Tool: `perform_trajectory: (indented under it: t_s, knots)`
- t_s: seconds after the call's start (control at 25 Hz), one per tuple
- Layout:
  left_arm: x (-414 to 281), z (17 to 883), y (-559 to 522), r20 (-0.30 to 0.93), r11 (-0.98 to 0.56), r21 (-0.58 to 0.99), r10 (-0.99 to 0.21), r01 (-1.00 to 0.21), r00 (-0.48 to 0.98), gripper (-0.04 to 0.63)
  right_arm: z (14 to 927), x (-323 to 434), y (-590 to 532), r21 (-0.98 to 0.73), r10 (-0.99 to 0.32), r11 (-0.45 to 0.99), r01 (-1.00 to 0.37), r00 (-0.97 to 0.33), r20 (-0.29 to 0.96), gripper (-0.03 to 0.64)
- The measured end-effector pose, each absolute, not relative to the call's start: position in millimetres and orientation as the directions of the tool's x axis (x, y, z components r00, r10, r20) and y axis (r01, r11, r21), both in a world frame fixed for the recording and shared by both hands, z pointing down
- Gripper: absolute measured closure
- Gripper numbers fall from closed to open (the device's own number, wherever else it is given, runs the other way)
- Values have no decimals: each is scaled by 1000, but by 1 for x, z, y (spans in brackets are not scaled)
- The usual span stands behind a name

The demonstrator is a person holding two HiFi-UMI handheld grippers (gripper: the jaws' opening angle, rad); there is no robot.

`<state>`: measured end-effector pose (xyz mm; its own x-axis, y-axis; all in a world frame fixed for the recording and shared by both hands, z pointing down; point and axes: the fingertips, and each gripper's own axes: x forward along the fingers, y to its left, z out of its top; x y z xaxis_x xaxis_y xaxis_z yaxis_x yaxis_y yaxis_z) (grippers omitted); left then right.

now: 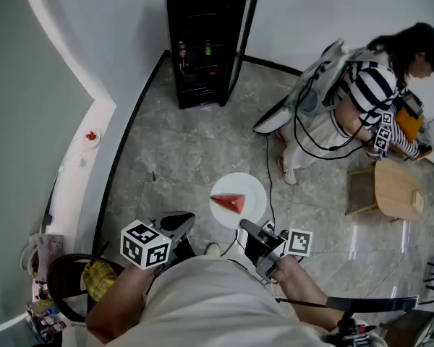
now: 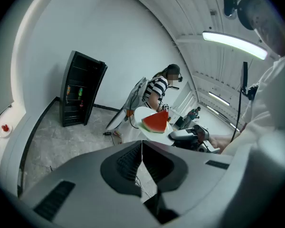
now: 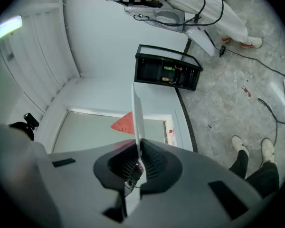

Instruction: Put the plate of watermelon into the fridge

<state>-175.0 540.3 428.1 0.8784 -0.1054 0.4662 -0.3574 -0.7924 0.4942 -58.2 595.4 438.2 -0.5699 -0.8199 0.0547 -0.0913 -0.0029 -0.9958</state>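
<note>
The right gripper (image 3: 138, 161) is clamped on the near rim of the plate (image 1: 252, 191), its jaws pinched narrow with the thin white edge between the pads, so the plate juts out ahead of it, carried above the floor (image 1: 181, 143). The watermelon (image 1: 229, 203) wedge lies on the plate just beyond the jaws and a little to their left. The left gripper (image 2: 142, 159) hangs alongside with its jaws pressed together on nothing, the plate ahead of it and to its right. Well ahead of both tools, across a stretch of grey floor, stands the black fridge (image 1: 201, 45) with its door (image 1: 244, 35) swung open and bottles (image 1: 208, 48) inside. So the pick-up looks done and the door needs no opening; what seems left is the walk over, setting the plate inside, and letting go
</note>
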Motion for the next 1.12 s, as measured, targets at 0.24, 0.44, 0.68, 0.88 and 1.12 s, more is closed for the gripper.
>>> perform_trajectory:
  t_s: [0.24, 0.44, 0.68, 0.88, 1.12]
  knots:
    - [-161, 423, 551, 466, -797, 486, -109, -357, 878, 581, 440, -42, 605, -992, -809, -9, -129, -582, 83, 592]
    - [-141, 422, 550, 475, -812, 474, -89, -340, 875, 581, 444, -32, 590, -992, -793, -8, -126, -603, 83, 592]
    - [-125, 420, 544, 484, -821, 471, -66, -323, 873, 581, 456, -18, 569, -996, -815, -57, -64, -574, 83, 594]
    - [-111, 427, 502, 481, -815, 496, -27, -298, 876, 581, 467, -7, 520, -994, -819, -95, -58, -563, 111, 594]
    - [-115, 449, 371, 449, -825, 513, 24, -236, 893, 581, 488, -19, 396, -990, -837, -129, -63, -528, 142, 594]
